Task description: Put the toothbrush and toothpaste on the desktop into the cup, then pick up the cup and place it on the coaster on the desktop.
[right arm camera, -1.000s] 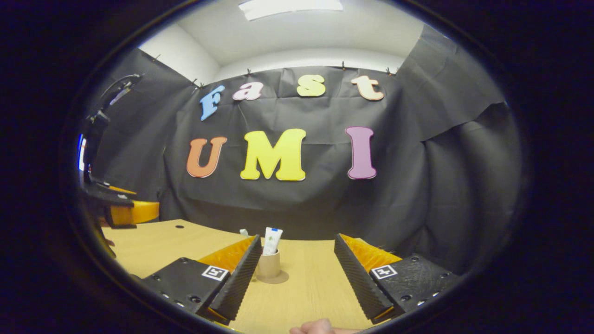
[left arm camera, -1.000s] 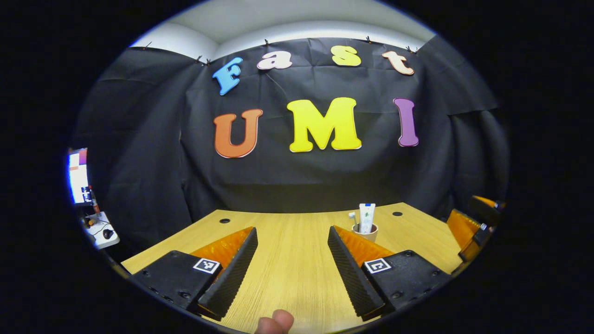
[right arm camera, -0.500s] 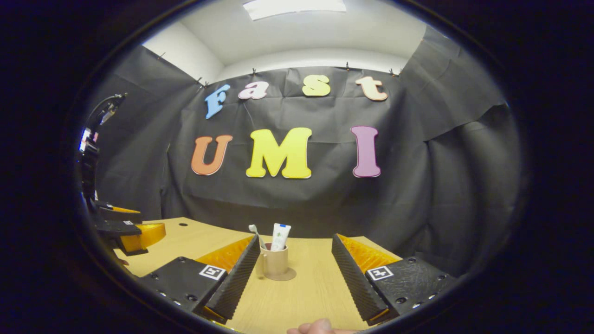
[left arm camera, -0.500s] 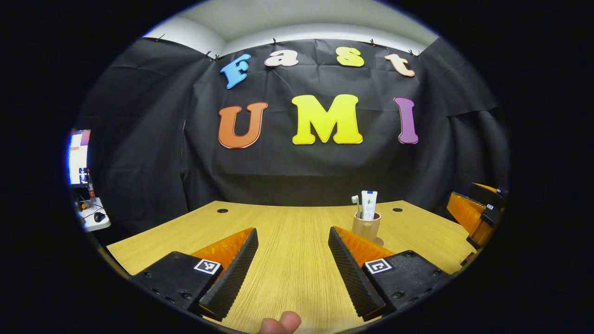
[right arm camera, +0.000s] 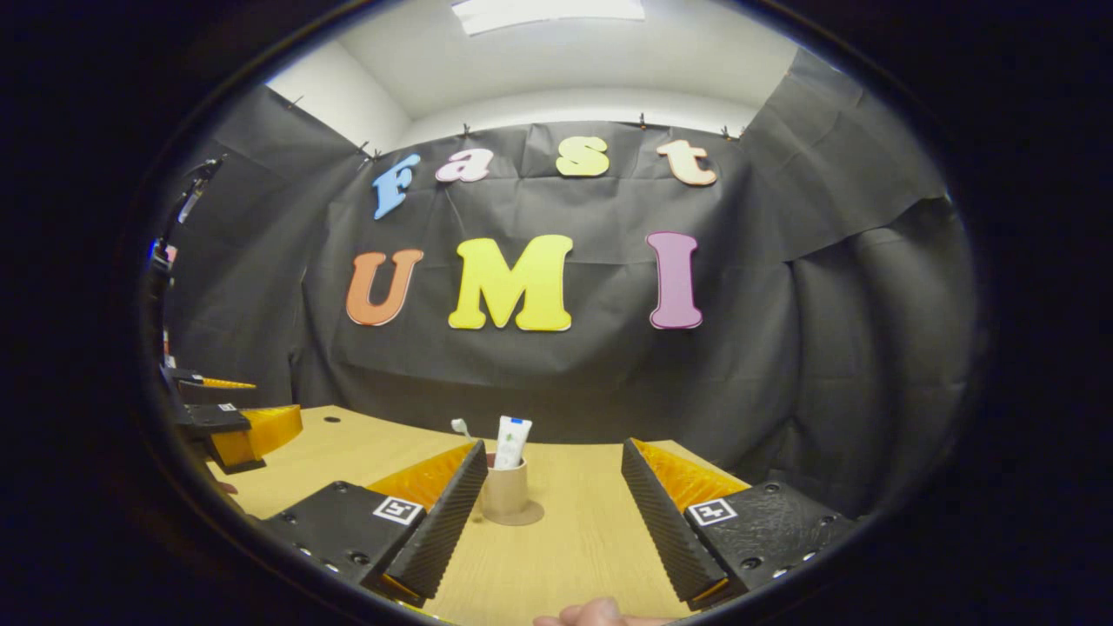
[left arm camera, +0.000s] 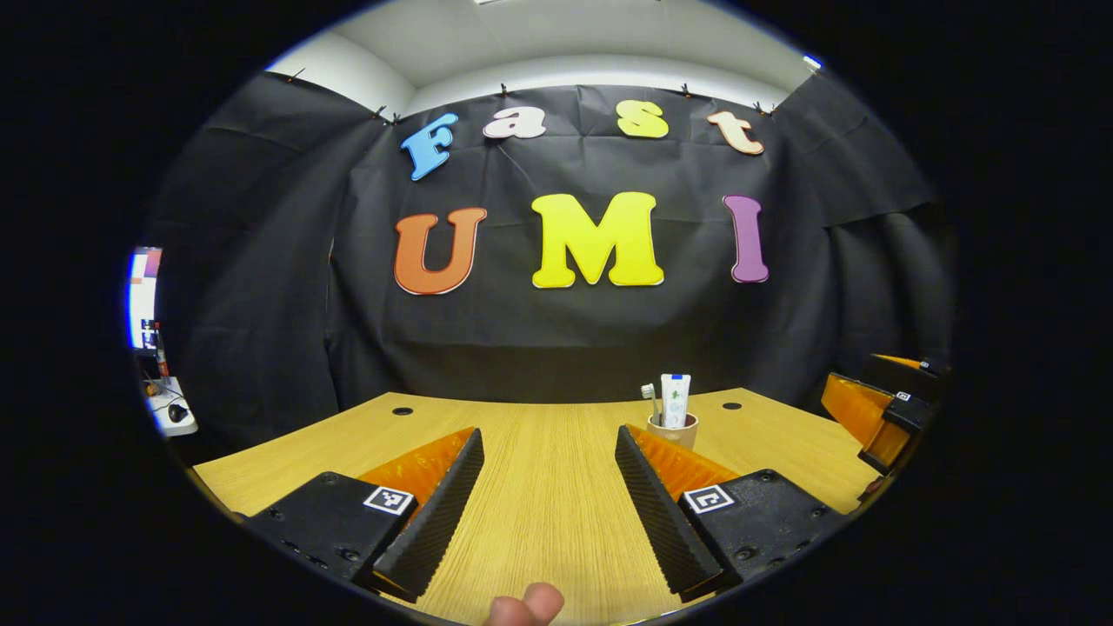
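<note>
The cup stands upright on its coaster on the wooden desk, the toothbrush and toothpaste standing in it. My right gripper hangs just short of it, fingers spread wide and holding nothing. My left gripper hovers over bare desk, fingers equally wide and empty, with the cup beyond its right finger.

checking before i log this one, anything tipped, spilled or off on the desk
Nothing stands out. The cup stands upright on the coaster, with the toothbrush and toothpaste inside. Nothing is spilled on the desk.
</note>
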Available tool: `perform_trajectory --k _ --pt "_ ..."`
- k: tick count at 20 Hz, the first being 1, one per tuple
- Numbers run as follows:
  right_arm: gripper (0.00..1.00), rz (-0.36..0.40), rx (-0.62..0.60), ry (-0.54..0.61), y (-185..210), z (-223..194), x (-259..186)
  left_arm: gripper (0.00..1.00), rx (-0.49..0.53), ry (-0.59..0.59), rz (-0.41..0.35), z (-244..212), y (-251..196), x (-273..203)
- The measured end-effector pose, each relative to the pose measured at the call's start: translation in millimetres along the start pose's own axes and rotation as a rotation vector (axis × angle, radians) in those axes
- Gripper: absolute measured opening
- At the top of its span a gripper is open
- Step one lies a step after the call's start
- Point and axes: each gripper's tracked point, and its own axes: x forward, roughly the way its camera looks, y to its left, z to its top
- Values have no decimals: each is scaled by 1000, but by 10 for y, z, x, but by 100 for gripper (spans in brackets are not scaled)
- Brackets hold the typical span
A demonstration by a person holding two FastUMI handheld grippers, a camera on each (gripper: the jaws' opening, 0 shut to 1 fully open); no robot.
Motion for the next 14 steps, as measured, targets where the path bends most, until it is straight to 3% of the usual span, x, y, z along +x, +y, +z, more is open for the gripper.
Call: perform_trajectory --k 14 --pt "94 -26 18 17 -114 -41 53 96 -7 -19 -14 38 -75 76"
